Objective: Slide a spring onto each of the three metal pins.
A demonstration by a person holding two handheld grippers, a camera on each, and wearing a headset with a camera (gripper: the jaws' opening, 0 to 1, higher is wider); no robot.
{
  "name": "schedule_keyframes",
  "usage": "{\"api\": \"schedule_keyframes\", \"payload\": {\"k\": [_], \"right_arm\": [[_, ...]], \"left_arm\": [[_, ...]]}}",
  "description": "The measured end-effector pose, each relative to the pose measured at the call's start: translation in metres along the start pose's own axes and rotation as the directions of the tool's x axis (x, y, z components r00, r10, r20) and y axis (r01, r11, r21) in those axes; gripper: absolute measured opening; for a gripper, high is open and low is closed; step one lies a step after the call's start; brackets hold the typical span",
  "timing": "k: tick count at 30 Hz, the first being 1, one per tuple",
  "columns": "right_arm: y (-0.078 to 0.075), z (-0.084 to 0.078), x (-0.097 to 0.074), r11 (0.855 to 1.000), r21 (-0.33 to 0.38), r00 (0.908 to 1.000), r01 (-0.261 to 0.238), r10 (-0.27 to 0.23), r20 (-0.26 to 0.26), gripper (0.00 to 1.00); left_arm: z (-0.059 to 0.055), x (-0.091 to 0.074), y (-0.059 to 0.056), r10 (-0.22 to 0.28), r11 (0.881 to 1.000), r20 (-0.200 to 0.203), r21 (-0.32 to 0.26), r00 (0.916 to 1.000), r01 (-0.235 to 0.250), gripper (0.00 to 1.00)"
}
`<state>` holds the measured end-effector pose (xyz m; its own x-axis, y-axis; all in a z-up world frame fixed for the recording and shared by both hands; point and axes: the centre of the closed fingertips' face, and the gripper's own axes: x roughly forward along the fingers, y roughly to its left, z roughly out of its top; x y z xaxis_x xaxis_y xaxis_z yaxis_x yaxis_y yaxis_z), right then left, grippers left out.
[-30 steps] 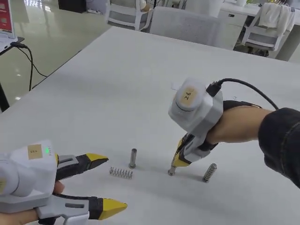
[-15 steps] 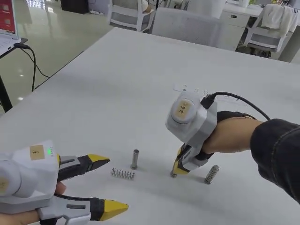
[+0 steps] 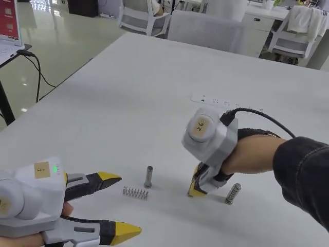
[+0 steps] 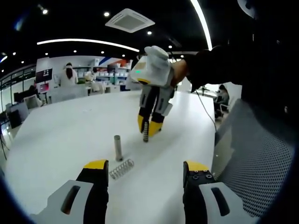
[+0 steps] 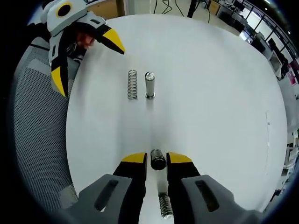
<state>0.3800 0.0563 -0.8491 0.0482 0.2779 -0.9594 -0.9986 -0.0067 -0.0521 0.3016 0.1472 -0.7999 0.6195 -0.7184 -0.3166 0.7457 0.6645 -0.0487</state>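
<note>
Well, the right gripper (image 5: 158, 157) (sticker (image 3: 199, 126) writing blurred) pinches a spring (image 4: 145, 132).

On the table (image 3: 154, 92) a pin (image 3: 149, 176) stands lower centre, a spring (image 3: 135, 193) lying just below-left of it, the right gripper (image 3: 196, 189) to its right around a second spring (image 5: 158, 159), a third spring (image 3: 233, 193) farther right, the left gripper (image 3: 130, 204) lower left.

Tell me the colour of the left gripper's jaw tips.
Yellow, on black jaws. The head view shows the left gripper best.
</note>
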Motion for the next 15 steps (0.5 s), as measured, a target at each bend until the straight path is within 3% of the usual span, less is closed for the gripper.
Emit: {"api": "schedule_keyframes", "payload": {"k": [9, 15], "right_arm": [[-0.001, 0.007, -0.011, 1.000, -0.014, 0.9995, 0.020, -0.019, 0.026, 0.17], [0.009, 0.024, -0.017, 1.000, -0.023, 0.9977, 0.008, -0.006, 0.068, 0.18]], "left_arm": [[-0.001, -0.002, 0.001, 0.004, 1.000, -0.005, 0.004, 1.0000, -0.004, 0.59], [-0.001, -0.002, 0.000, 0.006, 1.000, -0.005, 0.004, 1.0000, -0.006, 0.59]]}}
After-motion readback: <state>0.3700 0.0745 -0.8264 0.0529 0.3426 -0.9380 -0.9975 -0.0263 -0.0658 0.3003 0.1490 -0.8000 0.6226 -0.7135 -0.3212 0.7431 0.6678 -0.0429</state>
